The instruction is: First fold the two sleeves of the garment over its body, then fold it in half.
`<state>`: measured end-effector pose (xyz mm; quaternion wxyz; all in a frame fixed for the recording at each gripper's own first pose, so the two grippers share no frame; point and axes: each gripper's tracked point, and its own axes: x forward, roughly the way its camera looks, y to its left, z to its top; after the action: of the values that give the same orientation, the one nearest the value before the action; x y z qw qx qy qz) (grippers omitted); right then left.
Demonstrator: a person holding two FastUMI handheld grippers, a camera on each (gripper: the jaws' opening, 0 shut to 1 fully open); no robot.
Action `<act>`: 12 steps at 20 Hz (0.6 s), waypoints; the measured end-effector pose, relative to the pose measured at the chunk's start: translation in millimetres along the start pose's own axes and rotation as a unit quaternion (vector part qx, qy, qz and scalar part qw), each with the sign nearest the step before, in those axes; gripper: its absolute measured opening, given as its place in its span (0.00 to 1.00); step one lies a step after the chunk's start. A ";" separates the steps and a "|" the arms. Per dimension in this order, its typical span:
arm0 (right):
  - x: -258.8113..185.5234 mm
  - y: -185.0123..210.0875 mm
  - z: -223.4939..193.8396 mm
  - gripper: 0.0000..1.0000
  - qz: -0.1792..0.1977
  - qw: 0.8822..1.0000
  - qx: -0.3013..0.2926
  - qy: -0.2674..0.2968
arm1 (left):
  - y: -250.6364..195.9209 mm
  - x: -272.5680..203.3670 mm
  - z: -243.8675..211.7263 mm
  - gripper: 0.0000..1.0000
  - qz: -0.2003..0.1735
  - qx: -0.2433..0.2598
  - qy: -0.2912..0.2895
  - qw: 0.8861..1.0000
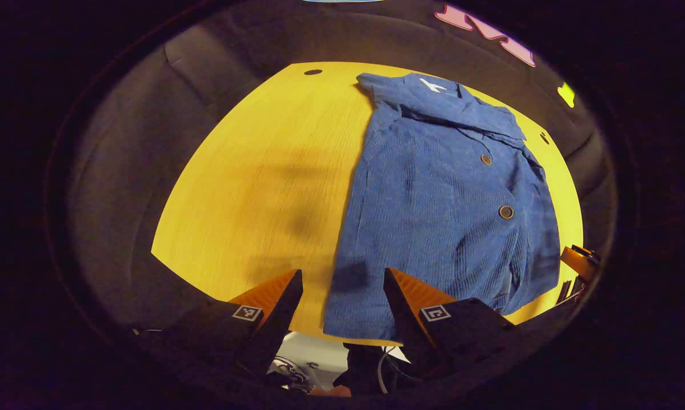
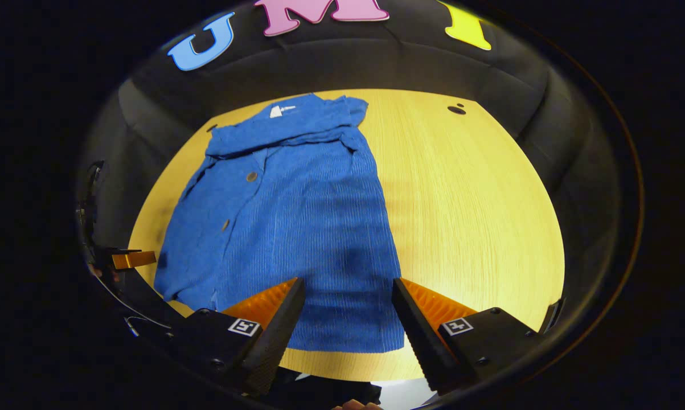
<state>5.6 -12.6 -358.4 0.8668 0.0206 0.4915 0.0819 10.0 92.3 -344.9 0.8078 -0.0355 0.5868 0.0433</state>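
While above shirt (image 2: 296, 228), claws (image 2: 348, 296) apart.

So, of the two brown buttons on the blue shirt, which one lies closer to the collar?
In the left gripper view, the smaller-looking button just below the collar. The other button sits further down the shirt, toward the hem.

Left gripper (image 2: 127, 259) cut off at right gripper view's edge; shirt (image 1: 439, 199) sleeves tucked, hidden.

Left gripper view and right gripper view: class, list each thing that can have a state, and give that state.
Blue shirt: flat on the table, collar at the far end, sleeves already folded in, not yet folded in half.
Left gripper: open, above the hem, holding nothing.
Right gripper: open, above the hem, holding nothing.
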 end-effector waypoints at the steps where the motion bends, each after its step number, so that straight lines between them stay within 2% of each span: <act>1: 2.6 -1.0 -4.0 1.00 -0.008 1.000 0.002 0.007 | 1.4 2.6 -6.9 0.84 0.003 0.004 0.012 1.000; 6: 6.0 -17.3 -33.4 0.99 -0.046 0.997 0.014 0.060 | -1.7 11.2 -27.6 0.84 -0.007 0.010 0.069 0.998; 8: 6.9 -21.7 -41.1 0.99 -0.058 0.995 0.016 0.078 | -0.8 17.0 -37.6 0.86 0.005 0.019 0.091 0.996; 11: 14.1 -33.4 -45.2 0.99 -0.081 0.993 0.003 0.084 | -1.0 17.3 -33.7 0.83 0.001 0.029 0.087 0.996; 12: 17.3 -37.3 -48.8 0.99 -0.088 0.992 -0.003 0.094 | -1.2 16.8 -35.0 0.84 -0.007 0.033 0.092 0.995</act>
<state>-22.9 -48.7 -402.6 0.8205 -0.0327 0.5706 0.0081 -17.8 87.8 -371.7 0.7514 -0.0167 0.6595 0.0142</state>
